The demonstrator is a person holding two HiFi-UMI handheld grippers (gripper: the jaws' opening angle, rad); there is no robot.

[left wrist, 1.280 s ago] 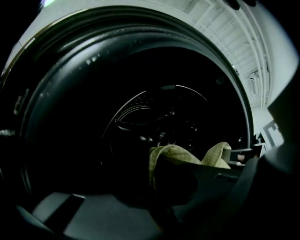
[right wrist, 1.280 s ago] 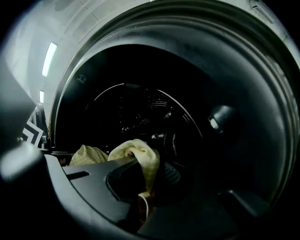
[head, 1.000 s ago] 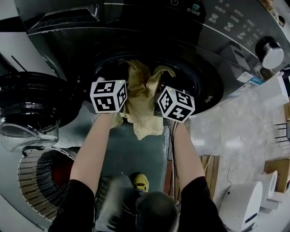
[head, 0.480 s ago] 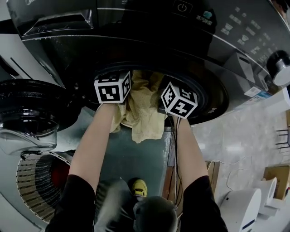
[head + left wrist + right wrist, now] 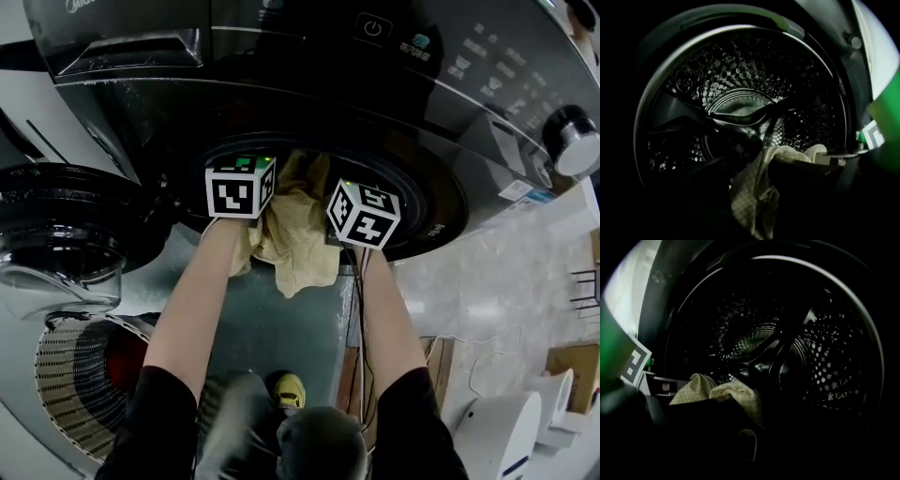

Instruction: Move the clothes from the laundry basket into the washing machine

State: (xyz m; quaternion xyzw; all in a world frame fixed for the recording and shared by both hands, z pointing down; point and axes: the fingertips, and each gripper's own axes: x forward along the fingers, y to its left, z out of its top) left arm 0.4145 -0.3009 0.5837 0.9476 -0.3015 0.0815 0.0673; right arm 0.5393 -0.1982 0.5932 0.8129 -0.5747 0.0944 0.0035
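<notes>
**Jaws part at the drum mouth**

Jaws of both grippers have just been opening, and the yellow cloth (image 5: 292,246) lies between them in each gripper view. The left gripper (image 5: 757,161) has its jaws spread, with the cloth hanging down through the gap and draped over the right-hand jaw. The right gripper (image 5: 754,427) has its jaws parted less, and the cloth is bunched on top of its left-hand jaw (the dark makes the pads themselves hard to trace).

From the head view, both grippers sit side by side at the round opening of the washing machine (image 5: 469,84). The cloth's upper part is inside the opening and its lower end hangs over the rim, outside. The perforated drum (image 5: 740,79) fills both gripper views. The machine's door (image 5: 56,216) stands swung open at the left. Below it is the slatted laundry basket (image 5: 75,375), with something red inside.
</notes>
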